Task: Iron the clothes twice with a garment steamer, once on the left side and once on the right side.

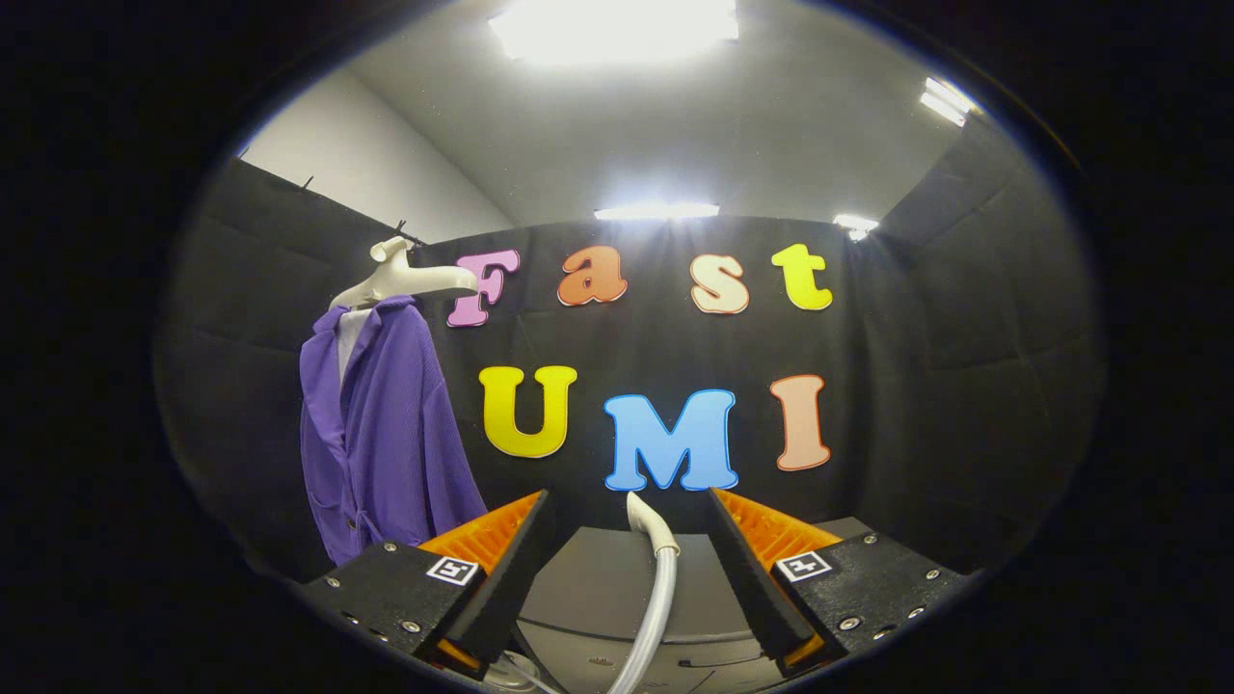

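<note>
1. Between the two fingers of the gripper point(627, 540), a pale ribbed steamer hose point(653, 598) rises from below and bends back at its top end, ending in a smooth whitish tip just ahead of the fingers.
2. Neither finger touches the hose: there is a clear gap on each side, so the gripper stands wide apart and holds nothing.
3. Under the fingers lies a grey table top point(598, 588), and the hose comes up across its near edge; where its lower end leads cannot be told.
4. Beyond the fingers and well off to the left hangs the purple garment point(381, 434), apart from both the hose and the gripper.
5. This garment is a buttoned, collared top with a fine ribbed or waffle weave, hanging open at the neck, where a white lining or an inner layer shows.
6. It hangs from a cream hanger point(400, 280) whose one arm sticks out to the right, past the shoulder of the cloth.
7. Its long sleeve falls straight down along the right side, and the lower hem reaches down behind the left finger's block.
8. Behind it all stands the black cloth wall point(925, 386) of the booth, with bright ceiling lights point(617, 24) above.
</note>
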Demonstrator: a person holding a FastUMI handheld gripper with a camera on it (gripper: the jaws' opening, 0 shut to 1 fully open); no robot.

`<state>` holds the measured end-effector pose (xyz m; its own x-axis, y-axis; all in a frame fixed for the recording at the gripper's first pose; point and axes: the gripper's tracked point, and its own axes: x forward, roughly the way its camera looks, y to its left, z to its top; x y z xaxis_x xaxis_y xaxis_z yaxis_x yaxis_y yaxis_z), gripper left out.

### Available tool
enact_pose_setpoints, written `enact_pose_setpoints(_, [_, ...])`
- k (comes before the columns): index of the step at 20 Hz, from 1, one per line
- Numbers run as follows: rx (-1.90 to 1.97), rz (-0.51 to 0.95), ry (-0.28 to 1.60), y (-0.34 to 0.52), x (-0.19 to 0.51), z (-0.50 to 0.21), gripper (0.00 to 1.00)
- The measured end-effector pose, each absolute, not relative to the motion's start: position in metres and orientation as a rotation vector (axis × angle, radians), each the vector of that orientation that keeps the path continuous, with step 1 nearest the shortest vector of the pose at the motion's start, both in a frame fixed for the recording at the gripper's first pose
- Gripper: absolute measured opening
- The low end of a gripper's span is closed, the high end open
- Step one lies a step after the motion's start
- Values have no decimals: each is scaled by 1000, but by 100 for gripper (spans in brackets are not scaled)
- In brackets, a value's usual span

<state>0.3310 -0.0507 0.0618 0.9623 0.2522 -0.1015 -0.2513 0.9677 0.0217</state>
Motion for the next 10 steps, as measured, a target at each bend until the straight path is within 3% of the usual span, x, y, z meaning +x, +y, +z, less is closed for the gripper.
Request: enact_pose_setpoints(10, [284,386,332,-40,448,28,95])
